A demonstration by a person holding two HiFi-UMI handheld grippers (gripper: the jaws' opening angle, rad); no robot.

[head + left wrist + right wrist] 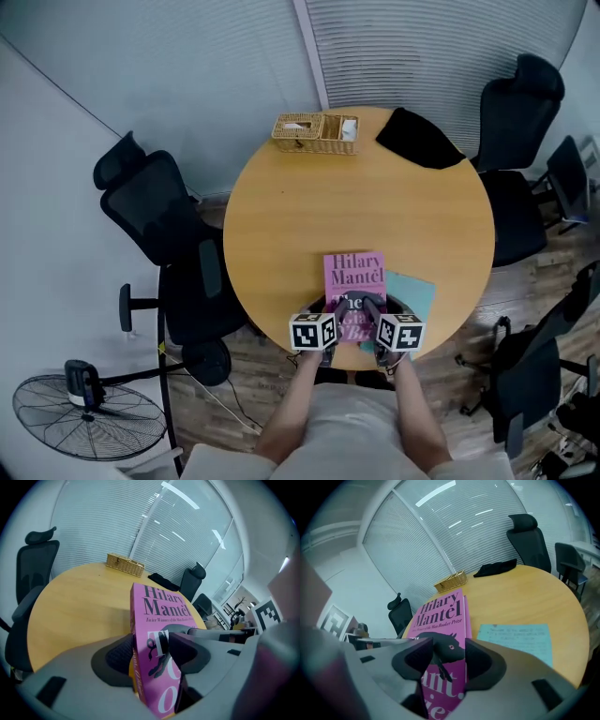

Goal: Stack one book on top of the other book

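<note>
A pink book (pixel 354 272) printed "Hilary Mantel" is near the table's front edge, its near end lifted. My left gripper (pixel 330 307) clamps that end from the left, and my right gripper (pixel 375 307) clamps it from the right. In the left gripper view the pink book (pixel 150 616) stands on edge between the pads of the left gripper (pixel 150 652). The right gripper view has the book (pixel 443 611) tilted between the jaws of the right gripper (pixel 443 660). A teal book (pixel 414 292) lies flat on the table just right of the pink one, also visible as the teal book (pixel 520 637).
The round wooden table (pixel 281 216) carries a wicker basket (pixel 314 133) and a black cloth (pixel 419 139) at its far edge. Black office chairs (pixel 159 216) stand around it, several at the right (pixel 520 112). A floor fan (pixel 89 412) is at lower left.
</note>
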